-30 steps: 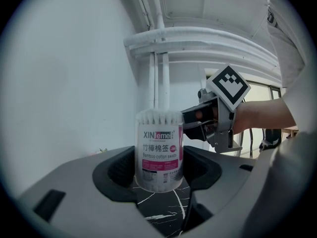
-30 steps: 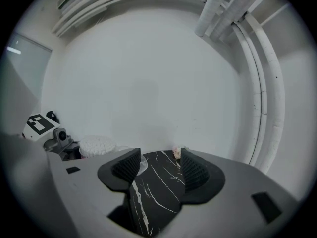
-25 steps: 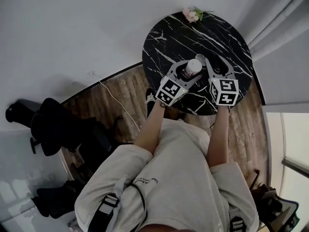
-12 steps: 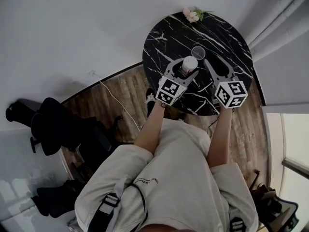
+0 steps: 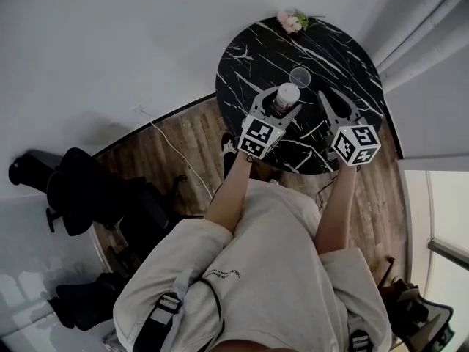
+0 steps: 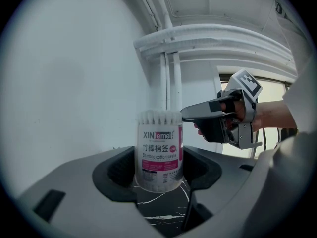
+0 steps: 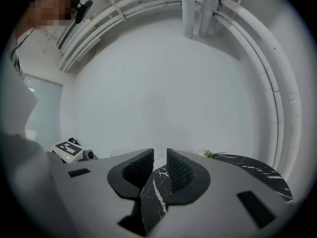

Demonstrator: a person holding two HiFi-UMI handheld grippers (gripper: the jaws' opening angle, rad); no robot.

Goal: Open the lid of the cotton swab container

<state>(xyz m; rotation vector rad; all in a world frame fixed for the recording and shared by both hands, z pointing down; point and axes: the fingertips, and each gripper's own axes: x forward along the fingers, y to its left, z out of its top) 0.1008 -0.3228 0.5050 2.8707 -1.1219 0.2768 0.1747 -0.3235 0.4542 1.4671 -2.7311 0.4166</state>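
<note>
overhead, a round black marble-look table (image 5: 253, 61) veined in white stands on a wood-plank floor (image 5: 187, 141) beside a plain white wall (image 5: 110, 42), with pale curtain folds (image 5: 421, 31) to its right and a small pink flower sprig (image 5: 292, 22) on its far edge. the cotton swab container (image 6: 158, 148), a clear cylinder with a pink-and-white label, is upright at the table's near side, white swab tips bare at its top, clamped between the ribbed black pads of the left gripper (image 6: 161, 177). its clear round lid (image 5: 300, 78) lies flat on the marble just beyond. the right gripper (image 7: 159, 155) has just been closing its jaws, which stand a narrow gap apart with nothing between them.
</note>
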